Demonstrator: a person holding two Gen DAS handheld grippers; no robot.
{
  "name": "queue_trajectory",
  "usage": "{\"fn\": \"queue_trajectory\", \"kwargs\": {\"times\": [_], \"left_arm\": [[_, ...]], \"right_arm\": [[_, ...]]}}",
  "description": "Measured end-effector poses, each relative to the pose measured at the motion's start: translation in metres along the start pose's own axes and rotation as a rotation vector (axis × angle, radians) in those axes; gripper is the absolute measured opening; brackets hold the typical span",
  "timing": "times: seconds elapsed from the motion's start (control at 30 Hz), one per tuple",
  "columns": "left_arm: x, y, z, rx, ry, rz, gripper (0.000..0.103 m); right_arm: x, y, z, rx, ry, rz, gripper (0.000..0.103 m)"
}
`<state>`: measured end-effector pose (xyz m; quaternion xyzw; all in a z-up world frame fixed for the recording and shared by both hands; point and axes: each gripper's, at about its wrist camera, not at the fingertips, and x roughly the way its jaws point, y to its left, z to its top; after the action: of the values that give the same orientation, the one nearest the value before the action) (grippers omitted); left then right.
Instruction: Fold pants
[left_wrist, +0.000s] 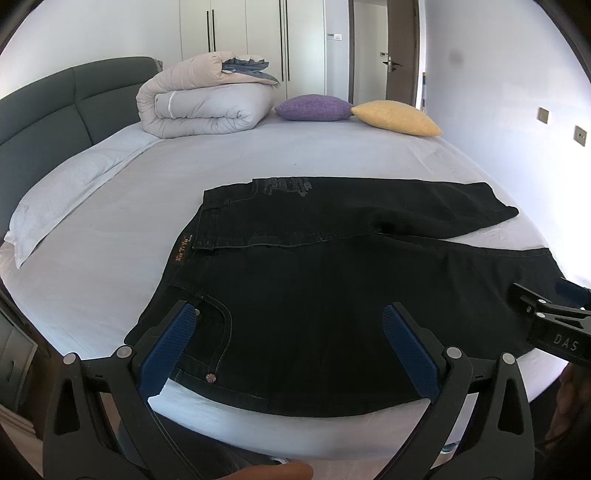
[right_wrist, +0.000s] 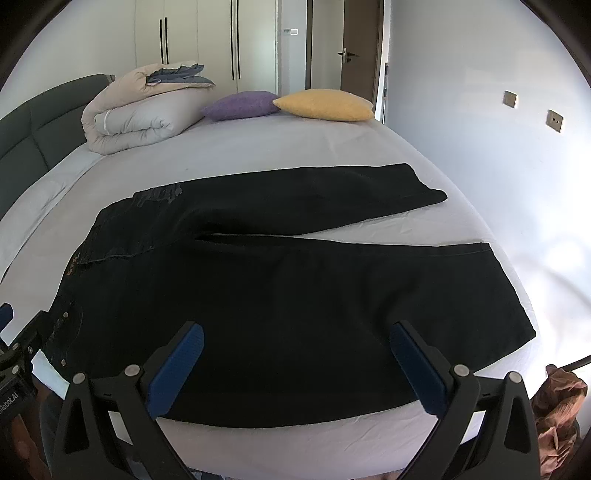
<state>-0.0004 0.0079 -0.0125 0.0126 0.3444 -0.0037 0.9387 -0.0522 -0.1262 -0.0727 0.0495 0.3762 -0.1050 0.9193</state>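
Note:
Black jeans (left_wrist: 332, 280) lie spread flat on the bed, waistband to the left, both legs running right and slightly apart; they also show in the right wrist view (right_wrist: 280, 291). My left gripper (left_wrist: 291, 332) is open and empty, hovering above the near hip and front pocket by the bed's front edge. My right gripper (right_wrist: 295, 354) is open and empty, above the near leg's thigh. The right gripper also shows at the right edge of the left wrist view (left_wrist: 546, 317).
A rolled duvet (left_wrist: 203, 99), a purple cushion (left_wrist: 314, 107) and a yellow cushion (left_wrist: 399, 116) sit at the far side of the bed (left_wrist: 110, 258). A white pillow (left_wrist: 62, 199) lies left by the dark headboard (left_wrist: 44, 110). A wall stands to the right.

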Motion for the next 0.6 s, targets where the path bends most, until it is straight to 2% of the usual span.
{"fn": "queue_trajectory", "kwargs": {"times": [0.6], "left_arm": [[0.0010,0.0037,0.0000,-0.005,0.009,-0.003,0.103]], "right_arm": [[0.0009,0.0040,-0.0060,-0.011,-0.003,-0.004,0.103]]}}
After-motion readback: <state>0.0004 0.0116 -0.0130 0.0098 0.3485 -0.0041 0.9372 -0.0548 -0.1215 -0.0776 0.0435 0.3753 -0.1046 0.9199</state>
